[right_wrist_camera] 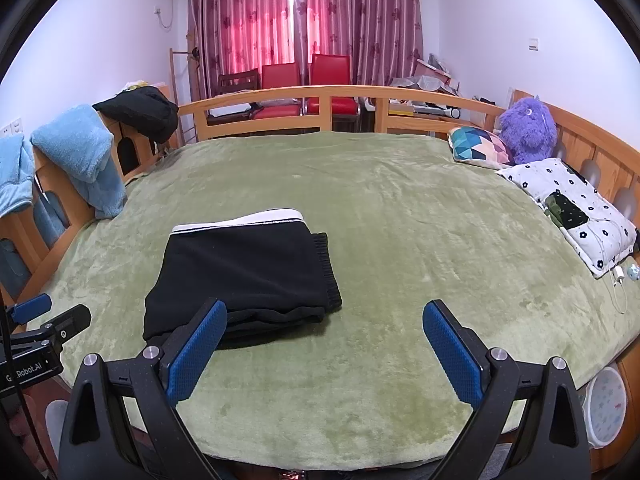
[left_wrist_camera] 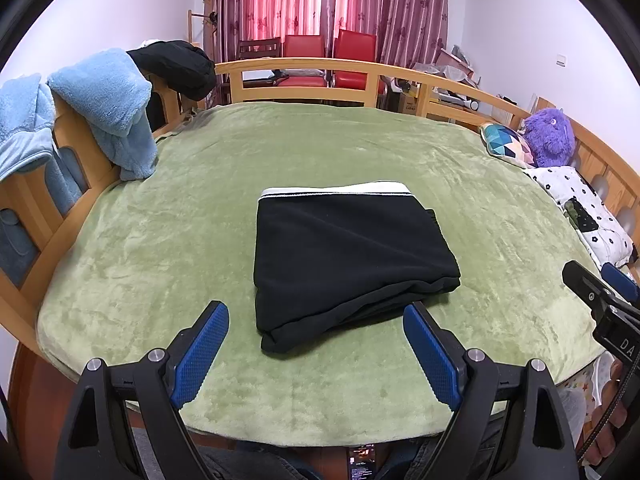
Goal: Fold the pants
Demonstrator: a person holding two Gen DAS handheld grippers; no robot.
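Note:
The black pants [left_wrist_camera: 344, 260] lie folded into a compact rectangle on the green blanket [left_wrist_camera: 200, 240], with the white waistband at the far edge. In the right wrist view the pants [right_wrist_camera: 244, 276] sit left of centre. My left gripper [left_wrist_camera: 316, 320] is open and empty, just short of the pants' near edge. My right gripper [right_wrist_camera: 324, 320] is open and empty, to the right of the pants, its left fingertip [right_wrist_camera: 208, 320] over their near corner. Each gripper shows at the edge of the other's view: the right one [left_wrist_camera: 600, 296] and the left one [right_wrist_camera: 48, 320].
A wooden bed rail [left_wrist_camera: 304, 68] rings the bed. Blue fleece garments [left_wrist_camera: 108, 104] and a black garment [left_wrist_camera: 176, 64] hang on the left rail. A patterned cushion [right_wrist_camera: 480, 146], a purple plush toy [right_wrist_camera: 528, 128] and a flowered pillow [right_wrist_camera: 568, 208] lie at the right.

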